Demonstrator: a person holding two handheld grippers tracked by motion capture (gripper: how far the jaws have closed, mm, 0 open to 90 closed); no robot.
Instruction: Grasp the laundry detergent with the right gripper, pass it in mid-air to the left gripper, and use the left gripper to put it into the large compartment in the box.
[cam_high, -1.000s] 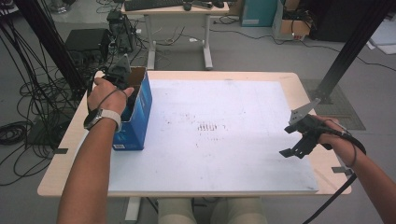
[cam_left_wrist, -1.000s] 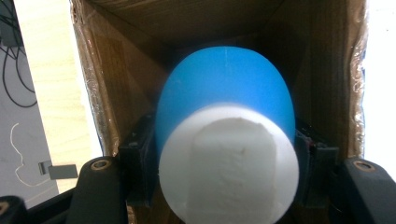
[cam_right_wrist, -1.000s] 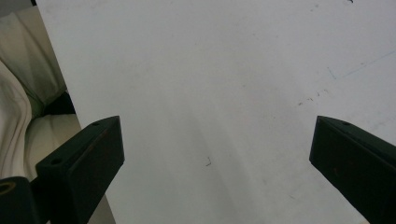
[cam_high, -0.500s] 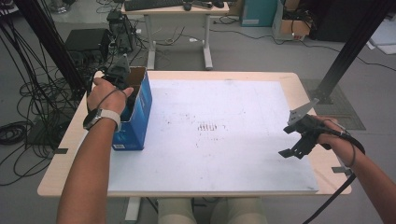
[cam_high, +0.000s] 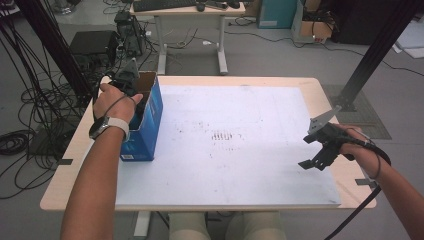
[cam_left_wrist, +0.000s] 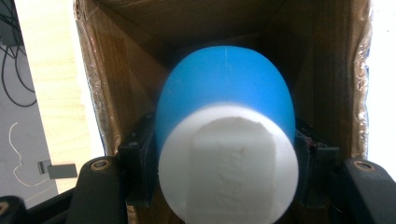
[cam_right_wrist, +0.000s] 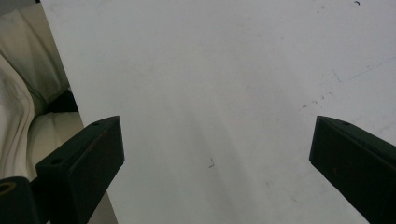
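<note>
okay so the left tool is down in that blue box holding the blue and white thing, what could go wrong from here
The blue and white object sits close to the cardboard walls of the blue box, so lifting it may snag a wall and drag or tip the box. The left tool grips a rounded surface, so the object might slip. The box also stands near the table edge, and the open right tool is too far away to steady it.

Open cardboard box (cam_high: 145, 125): glossy blue outer walls with small white print near the lower edge, plain brown inside (cam_left_wrist: 140, 56). Rounded plastic object (cam_left_wrist: 224, 88) in the box: bright blue body, matt white flat end. Left gripper (cam_left_wrist: 224, 186): black jaws. Right gripper (cam_right_wrist: 217, 154): black jaws, grey plate on top (cam_high: 322, 120). Table board (cam_high: 240, 165): white, with dark scuffs and a short row of dark strokes near the middle; pale wood rim. Wristband (cam_high: 111, 125) on the left arm: white, with a dark edge.
</note>
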